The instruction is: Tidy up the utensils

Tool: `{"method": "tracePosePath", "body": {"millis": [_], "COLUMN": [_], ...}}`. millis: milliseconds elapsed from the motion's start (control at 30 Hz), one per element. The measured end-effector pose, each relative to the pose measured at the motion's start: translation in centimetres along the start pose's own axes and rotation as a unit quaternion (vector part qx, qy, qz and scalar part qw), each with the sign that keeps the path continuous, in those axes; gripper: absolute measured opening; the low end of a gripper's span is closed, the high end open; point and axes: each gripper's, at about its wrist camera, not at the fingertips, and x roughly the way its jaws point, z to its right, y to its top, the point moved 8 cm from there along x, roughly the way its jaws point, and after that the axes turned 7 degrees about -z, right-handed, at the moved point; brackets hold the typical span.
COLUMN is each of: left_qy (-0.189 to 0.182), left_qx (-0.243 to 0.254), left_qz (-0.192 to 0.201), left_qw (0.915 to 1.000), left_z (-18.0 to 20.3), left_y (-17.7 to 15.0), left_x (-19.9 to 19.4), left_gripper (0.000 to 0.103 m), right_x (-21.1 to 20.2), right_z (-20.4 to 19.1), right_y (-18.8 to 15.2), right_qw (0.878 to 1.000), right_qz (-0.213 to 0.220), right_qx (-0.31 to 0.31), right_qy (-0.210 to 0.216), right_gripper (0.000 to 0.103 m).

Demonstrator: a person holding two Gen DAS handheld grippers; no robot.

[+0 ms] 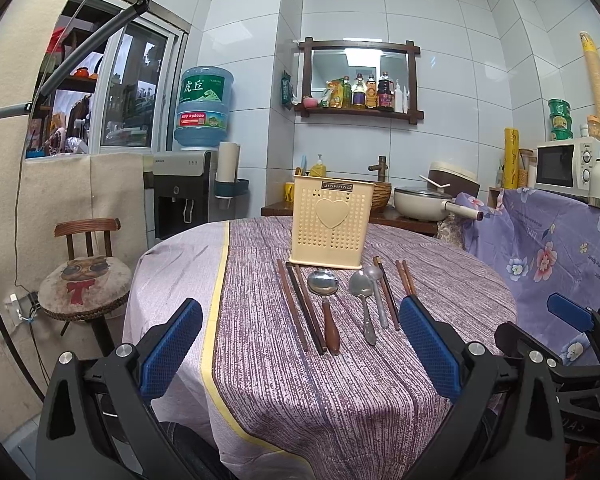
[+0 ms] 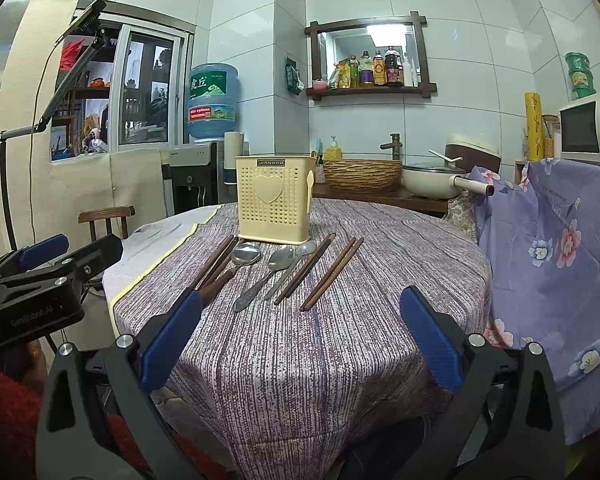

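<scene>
1. Your left gripper (image 1: 300, 344) hangs above the near edge of the bench (image 1: 340, 392), jaws spread wide and holding nothing.
2. Your right gripper (image 2: 300, 336) hangs beside it, also over the near edge, jaws wide apart and empty; in the left view it shows at the right edge of the frame.
3. The holder (image 1: 332, 222) stands upright toward the far edge of the bench, a cream perforated box with a heart on its front.
4. The utensils lie in a row just in front of the holder, handles pointing toward you.
5. At the left of the row lie dark chopsticks (image 1: 300, 304), side by side.
6. Next comes a ladle (image 1: 323, 283) with a wooden handle, its bowl close to the holder's base.
7. Right of it lie two metal spoons (image 1: 359, 286), touching along their handles, bowls toward the holder.
8. Another pair of chopsticks (image 1: 386, 292) lies just beside the spoons, and a shorter brown pair (image 1: 405, 277) sits at the right end of the row, slightly apart.
9. A striped cloth (image 1: 284, 380) covers the bench under everything.
</scene>
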Motion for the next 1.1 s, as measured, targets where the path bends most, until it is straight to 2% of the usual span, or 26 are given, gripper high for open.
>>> {"method": "tracePosePath", "body": {"millis": [1100], "left_qy": [0.000], "left_qx": [-0.001], "left_qz": [-0.001], "left_qw": [1.0000], "left_z": [-0.02], "left_y": [0.00], "left_x": [0.04], "left_gripper": [0.098], "right_x": [0.26], "right_z": [-0.07], "right_y": [-0.34], "right_qw": [1.000], "right_qz": [-0.002], "right_qx": [0.000], "right_qy": [0.002], "right_gripper": [0.098]}}
